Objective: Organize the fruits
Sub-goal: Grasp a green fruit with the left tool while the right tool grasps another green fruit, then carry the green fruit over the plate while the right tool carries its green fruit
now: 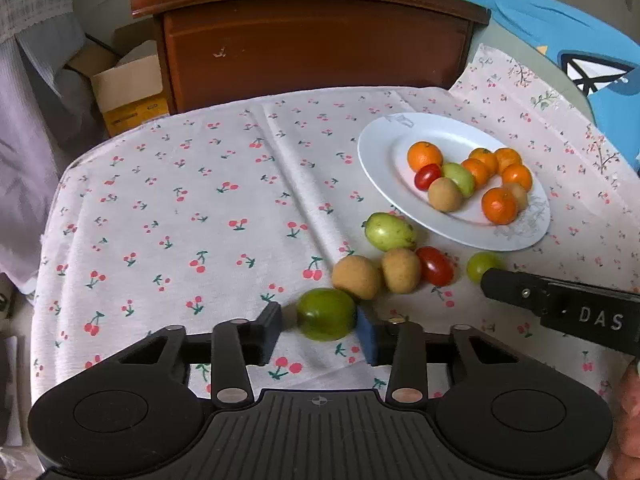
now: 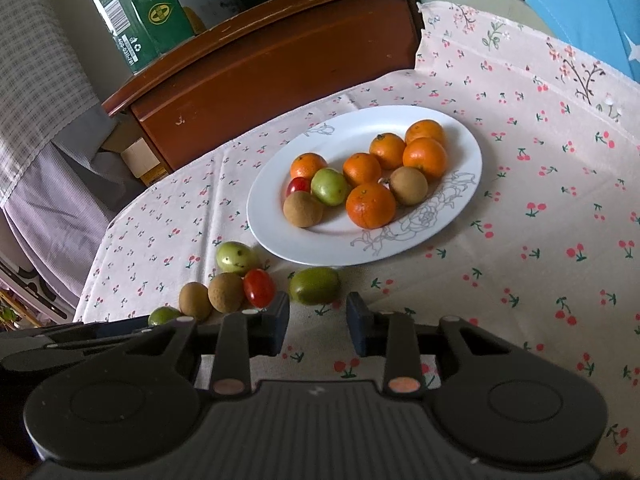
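A round table with a cherry cloth [image 1: 180, 208] stands in front of a brown wooden cabinet [image 1: 312, 44]. Near the front edge lies a dark green fruit [image 1: 326, 314]. The left gripper [image 1: 320, 330] has it between its two pads; the right pad touches it, but a thin gap shows by the left pad, so the pinch does not look firm yet. To do this well, squeeze gently, lift straight up, and carry it to the white plate [image 1: 380, 140], where oranges and other fruit already sit. Go slowly past the two brown fruits [image 1: 356, 276] and the red tomato [image 1: 436, 266] just beside it. The right gripper [image 2: 318, 320] has nothing in it, its pads a little apart, right behind another green fruit [image 2: 314, 286]. That fruit is partly hidden in the left view.
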The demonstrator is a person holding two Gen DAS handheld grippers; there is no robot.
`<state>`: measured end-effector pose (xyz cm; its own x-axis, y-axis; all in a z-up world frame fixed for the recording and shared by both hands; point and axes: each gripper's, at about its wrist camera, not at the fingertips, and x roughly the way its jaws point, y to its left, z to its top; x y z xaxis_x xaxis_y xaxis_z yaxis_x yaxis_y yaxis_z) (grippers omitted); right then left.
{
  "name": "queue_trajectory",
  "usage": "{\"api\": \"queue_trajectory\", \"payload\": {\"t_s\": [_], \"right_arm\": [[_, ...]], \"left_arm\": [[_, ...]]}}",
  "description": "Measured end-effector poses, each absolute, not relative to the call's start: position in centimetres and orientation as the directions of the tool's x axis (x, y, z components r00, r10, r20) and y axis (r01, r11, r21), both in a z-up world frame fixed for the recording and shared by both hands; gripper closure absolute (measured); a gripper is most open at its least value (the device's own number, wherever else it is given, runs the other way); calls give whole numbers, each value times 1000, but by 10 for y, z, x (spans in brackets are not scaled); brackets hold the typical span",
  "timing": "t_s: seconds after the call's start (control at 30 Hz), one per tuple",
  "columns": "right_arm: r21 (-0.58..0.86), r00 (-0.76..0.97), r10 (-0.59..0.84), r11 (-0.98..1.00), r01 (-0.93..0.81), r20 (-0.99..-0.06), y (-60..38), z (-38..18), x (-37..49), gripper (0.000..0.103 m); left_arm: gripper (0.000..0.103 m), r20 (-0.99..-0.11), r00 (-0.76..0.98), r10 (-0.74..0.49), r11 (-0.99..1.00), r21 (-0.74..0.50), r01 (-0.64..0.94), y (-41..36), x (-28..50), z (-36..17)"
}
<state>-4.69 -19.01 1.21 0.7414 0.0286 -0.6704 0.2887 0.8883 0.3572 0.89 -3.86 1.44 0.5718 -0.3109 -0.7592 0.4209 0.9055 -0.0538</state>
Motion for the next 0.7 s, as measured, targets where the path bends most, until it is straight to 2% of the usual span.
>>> {"api": "queue_trajectory", "payload": {"t_s": [0.03, 0.23, 0.47, 0.67, 0.7], "right_arm": [[355, 742, 28, 889, 288, -670, -190, 12, -47, 71], [356, 743, 29, 890, 286, -669, -191, 11, -47, 72], [373, 756, 23, 879, 297, -655, -191, 12, -45, 67], [350, 754, 11, 890, 293, -657, -186, 9, -38, 68], [338, 752, 6, 896, 289, -659, -185, 9, -37, 71]], "left_arm": [[74, -759, 568, -319, 902, -60, 427, -39, 9, 14], [75, -757, 570, -320, 900, -55, 433, -40, 7, 14], [74, -756, 574, -314, 906, -58, 418, -40, 8, 15], [74, -754, 581, -308, 904, -42, 426, -42, 6, 14], [74, -752, 580, -314, 903, -47, 427, -42, 6, 14]]}}
